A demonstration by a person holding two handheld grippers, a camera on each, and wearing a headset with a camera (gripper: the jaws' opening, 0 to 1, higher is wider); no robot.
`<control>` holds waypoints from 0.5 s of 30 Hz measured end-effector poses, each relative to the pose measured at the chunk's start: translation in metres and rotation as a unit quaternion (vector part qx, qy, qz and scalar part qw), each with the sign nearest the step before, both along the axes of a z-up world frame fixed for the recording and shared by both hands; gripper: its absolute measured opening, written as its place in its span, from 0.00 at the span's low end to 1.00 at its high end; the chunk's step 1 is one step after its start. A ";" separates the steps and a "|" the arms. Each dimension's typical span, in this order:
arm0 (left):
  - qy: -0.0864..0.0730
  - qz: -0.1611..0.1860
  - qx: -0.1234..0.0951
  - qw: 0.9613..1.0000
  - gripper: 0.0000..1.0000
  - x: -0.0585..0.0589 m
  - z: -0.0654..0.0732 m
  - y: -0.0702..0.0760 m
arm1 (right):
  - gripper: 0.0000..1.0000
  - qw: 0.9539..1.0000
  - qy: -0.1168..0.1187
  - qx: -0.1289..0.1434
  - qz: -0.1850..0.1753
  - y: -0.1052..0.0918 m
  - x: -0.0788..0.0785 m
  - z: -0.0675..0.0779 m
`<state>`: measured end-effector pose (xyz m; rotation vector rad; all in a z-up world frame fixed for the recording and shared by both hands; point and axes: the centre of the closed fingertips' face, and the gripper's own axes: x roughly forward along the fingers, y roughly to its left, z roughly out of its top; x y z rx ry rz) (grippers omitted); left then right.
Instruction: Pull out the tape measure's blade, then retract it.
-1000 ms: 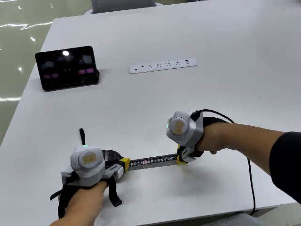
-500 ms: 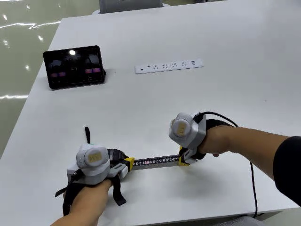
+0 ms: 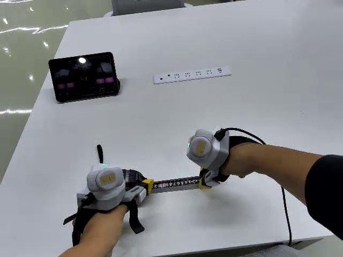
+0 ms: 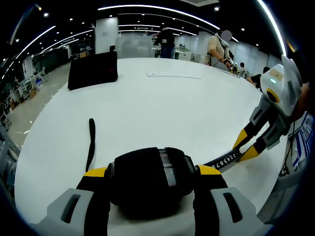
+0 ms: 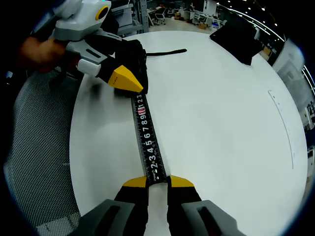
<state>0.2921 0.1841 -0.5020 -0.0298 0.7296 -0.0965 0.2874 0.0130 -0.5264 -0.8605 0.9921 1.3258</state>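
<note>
Two grippers are at work near the tabletop [image 3: 177, 123] edge closest to you. Your left gripper [image 3: 140, 188], at approx. 7 o'clock in the head view, has its jaws set wide and clamped on either side of the black tape measure case [image 4: 147, 179], which sits on the tabletop. Your right gripper [image 5: 158, 182], at approx. 5 o'clock, has its jaws nearly closed, pinching the tip of the blade [image 5: 147, 137]. The blade is out a short way, stretched straight btwn the two grippers along a 9-to-3 o'clock line, w/ printed numbers face up. A black strap [image 3: 99, 153] lies loose on the tabletop, toward 12 o'clock from the left gripper. The tablet [image 3: 83, 76] stands at 10 o'clock and the power strip [image 3: 192, 74] lies at 12, both well apart from the tape. A black cable [image 3: 284, 198] trails from the right gripper past your forearm.
</note>
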 end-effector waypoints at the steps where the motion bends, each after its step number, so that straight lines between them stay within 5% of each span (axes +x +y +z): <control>1: 0.000 0.000 0.000 1.000 0.64 0.000 0.000 0.000 | 0.10 1.000 0.001 0.000 -0.001 0.000 -0.001 0.000; 15: -0.001 0.000 0.000 1.000 0.64 0.000 0.000 0.000 | 0.10 1.000 0.001 0.014 0.000 0.012 -0.001 -0.003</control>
